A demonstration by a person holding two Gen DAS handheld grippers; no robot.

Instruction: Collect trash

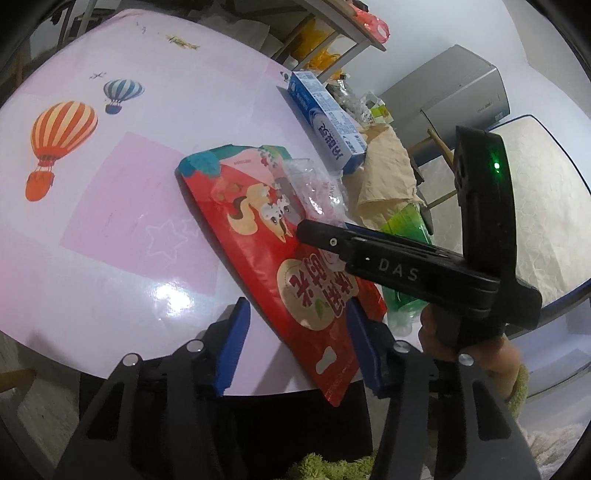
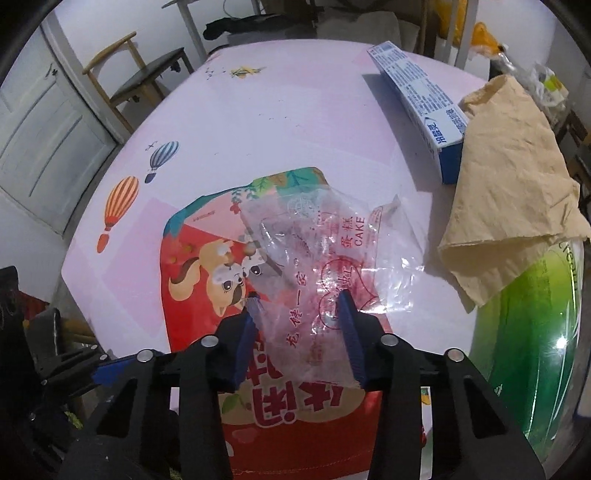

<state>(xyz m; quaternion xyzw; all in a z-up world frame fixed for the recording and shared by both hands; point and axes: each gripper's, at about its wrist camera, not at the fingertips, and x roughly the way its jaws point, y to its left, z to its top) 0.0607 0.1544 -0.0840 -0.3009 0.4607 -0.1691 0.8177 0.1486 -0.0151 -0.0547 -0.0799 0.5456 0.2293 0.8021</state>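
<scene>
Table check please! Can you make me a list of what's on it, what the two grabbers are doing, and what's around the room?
Surface: pink table with hot-air balloon pictures.
Job's things: clear cake wrapper lies on top of a red snack bag; blue-and-white carton, crumpled tan paper, green bottle to the right.
Clutter: more wrappers past the carton, too small to tell.
Grippers: left gripper straddles the red bag's lower end, pads not pressing; right gripper straddles the cake wrapper, whether the pads press it cannot be told.
Cables: nothing seen.
Surroundings: wooden chair, white door, grey cabinet, shelf.
</scene>
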